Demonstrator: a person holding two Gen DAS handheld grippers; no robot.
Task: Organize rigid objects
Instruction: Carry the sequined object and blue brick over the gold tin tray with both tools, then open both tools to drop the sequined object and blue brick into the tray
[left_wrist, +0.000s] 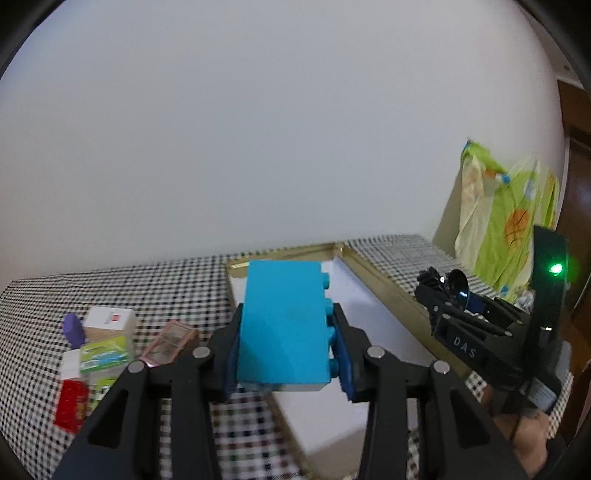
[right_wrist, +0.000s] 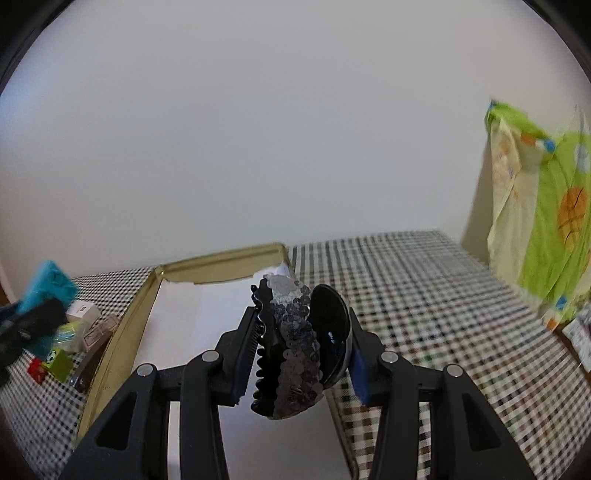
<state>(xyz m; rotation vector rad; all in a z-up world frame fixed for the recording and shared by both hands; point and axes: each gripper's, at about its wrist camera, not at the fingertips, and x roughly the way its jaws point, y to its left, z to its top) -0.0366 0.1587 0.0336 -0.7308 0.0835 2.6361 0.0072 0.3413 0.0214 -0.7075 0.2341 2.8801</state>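
Turquoise plastic studded building block clamped in left tool, black sequinned hair claw clip clamped in right tool, both held above gold-rimmed white-lined shallow tray on checked-cloth surface, probably for dropping in, remaining small boxes beside tray

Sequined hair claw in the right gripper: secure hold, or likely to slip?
The hair claw looks rigid but irregular. Its glossy black shell against one pad of the right gripper probably slides easily; the toothed edge on the other side may let it twist.

tray on table, boxes left
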